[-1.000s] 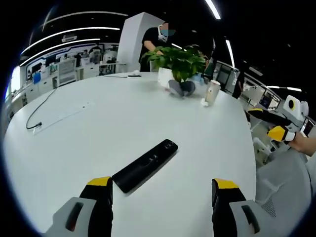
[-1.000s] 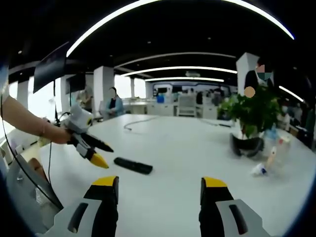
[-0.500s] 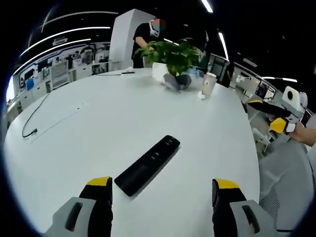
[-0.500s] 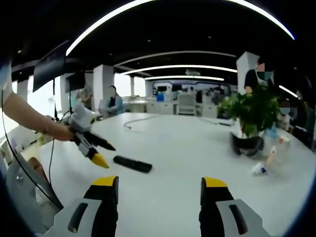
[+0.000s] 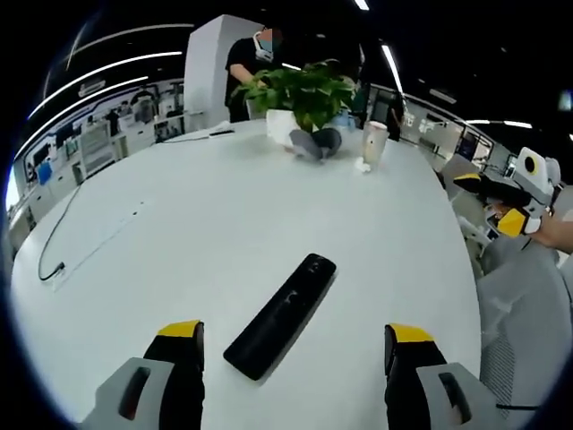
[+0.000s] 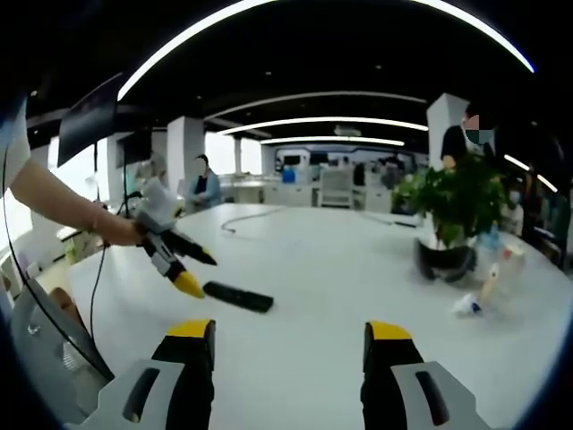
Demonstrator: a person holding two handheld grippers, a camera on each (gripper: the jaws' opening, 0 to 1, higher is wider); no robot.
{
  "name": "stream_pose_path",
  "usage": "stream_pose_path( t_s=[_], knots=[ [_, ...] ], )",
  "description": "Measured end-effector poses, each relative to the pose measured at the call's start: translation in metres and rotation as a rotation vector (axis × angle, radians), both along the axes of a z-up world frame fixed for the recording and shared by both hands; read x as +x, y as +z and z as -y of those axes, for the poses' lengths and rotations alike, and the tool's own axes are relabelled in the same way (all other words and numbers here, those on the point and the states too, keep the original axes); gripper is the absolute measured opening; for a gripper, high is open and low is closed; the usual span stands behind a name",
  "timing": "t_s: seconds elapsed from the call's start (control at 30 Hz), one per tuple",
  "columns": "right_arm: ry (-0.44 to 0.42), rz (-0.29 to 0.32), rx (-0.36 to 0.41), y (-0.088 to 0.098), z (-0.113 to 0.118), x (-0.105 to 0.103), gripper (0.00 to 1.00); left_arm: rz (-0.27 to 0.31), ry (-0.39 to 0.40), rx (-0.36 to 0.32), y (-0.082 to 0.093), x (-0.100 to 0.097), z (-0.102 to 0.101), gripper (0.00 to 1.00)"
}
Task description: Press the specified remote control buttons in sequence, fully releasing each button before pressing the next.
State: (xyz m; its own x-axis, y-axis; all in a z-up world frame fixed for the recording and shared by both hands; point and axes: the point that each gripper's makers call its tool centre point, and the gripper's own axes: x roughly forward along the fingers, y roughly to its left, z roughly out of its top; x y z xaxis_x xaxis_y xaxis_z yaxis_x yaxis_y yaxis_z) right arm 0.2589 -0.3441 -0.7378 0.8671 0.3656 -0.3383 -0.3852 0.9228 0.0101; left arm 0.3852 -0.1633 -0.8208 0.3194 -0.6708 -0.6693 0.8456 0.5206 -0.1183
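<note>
The left gripper (image 5: 291, 345) has closed in on the black remote control (image 5: 281, 315) over the last second: in the left gripper view the remote now lies larger and nearer, running up between the two yellow-tipped jaws, where a second ago it lay further ahead and angled to the left. The jaws stand apart with nothing between their tips, and no button is being touched yet. In the right gripper view the same left gripper (image 6: 190, 270) hangs over the remote control (image 6: 238, 296), its tips close above the near end, in a person's hand (image 6: 125, 233). I judge this as the approach before the first press, with lining up on the right button the part that needs care. The right gripper (image 6: 288, 345) is held back near the desk's (image 5: 224, 215) edge, jaws apart and empty, and has barely shifted; it also shows at the right of the left gripper view (image 5: 515, 202). The remote lies on the bare white desk toward the near edge. At the far edge stands a potted plant (image 5: 300, 98), its white pot (image 5: 279, 130) holding the leafy growth, with a pale cup (image 5: 373, 143) just beside it whose contents cannot be made out. A thin cable (image 5: 85, 237) trails along the left side.
</note>
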Motion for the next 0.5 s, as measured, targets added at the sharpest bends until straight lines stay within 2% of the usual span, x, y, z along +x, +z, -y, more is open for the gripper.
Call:
stream_pose_path(
  t_s=[0.5],
  knots=[
    [0.003, -0.010, -0.004, -0.002, -0.001, 0.000, 0.65, 0.010, -0.076, 0.071, -0.006, 0.013, 0.002, 0.85]
  ],
)
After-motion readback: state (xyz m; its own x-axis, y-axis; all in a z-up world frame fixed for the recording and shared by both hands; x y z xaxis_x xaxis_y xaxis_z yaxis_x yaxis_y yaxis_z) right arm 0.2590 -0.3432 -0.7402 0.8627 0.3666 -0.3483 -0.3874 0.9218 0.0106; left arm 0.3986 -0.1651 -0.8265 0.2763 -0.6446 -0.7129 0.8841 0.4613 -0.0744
